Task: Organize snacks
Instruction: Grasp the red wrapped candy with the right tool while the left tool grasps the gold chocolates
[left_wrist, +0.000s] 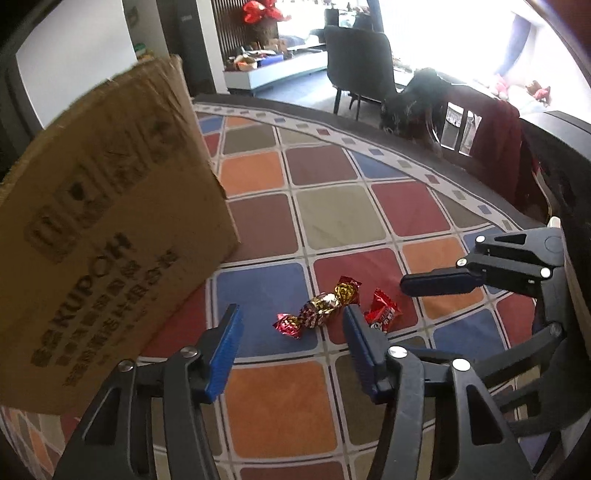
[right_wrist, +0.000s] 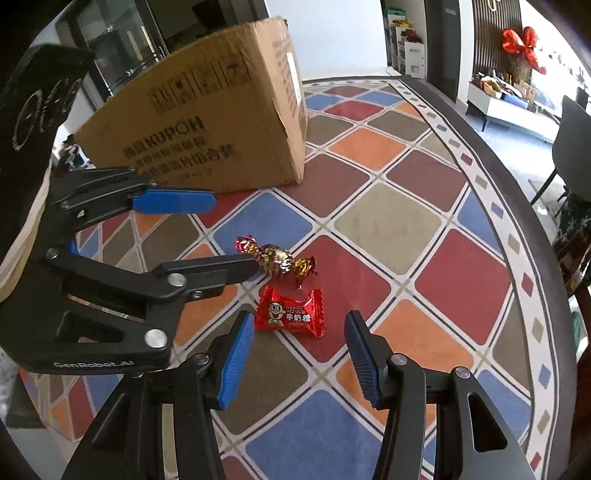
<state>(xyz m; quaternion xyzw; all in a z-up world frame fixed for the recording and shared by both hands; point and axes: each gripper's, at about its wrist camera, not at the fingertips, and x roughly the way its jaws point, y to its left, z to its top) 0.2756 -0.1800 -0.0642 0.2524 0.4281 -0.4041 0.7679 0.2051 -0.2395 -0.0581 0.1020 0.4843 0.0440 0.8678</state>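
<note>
Two sweets lie on the checked tablecloth: a gold and red twist-wrapped candy (left_wrist: 322, 306) (right_wrist: 277, 258) and a red milk-candy packet (left_wrist: 382, 313) (right_wrist: 290, 313). My left gripper (left_wrist: 291, 325) is open, just short of the twist candy, which lies ahead between its blue pads. My right gripper (right_wrist: 299, 332) is open, with the red packet just beyond its fingertips. Each gripper shows in the other's view: the right gripper (left_wrist: 436, 284) at the right, the left gripper (right_wrist: 221, 236) at the left, one finger touching or just over the twist candy. A large cardboard box (left_wrist: 99, 236) (right_wrist: 207, 122) stands behind.
The round table has a colourful checked cloth (left_wrist: 332, 218) (right_wrist: 388, 221) with a dark rim. Dark chairs (left_wrist: 358, 62) and a chair with a red garment (left_wrist: 498, 147) stand beyond the far edge. A chair (right_wrist: 572, 147) is at the right.
</note>
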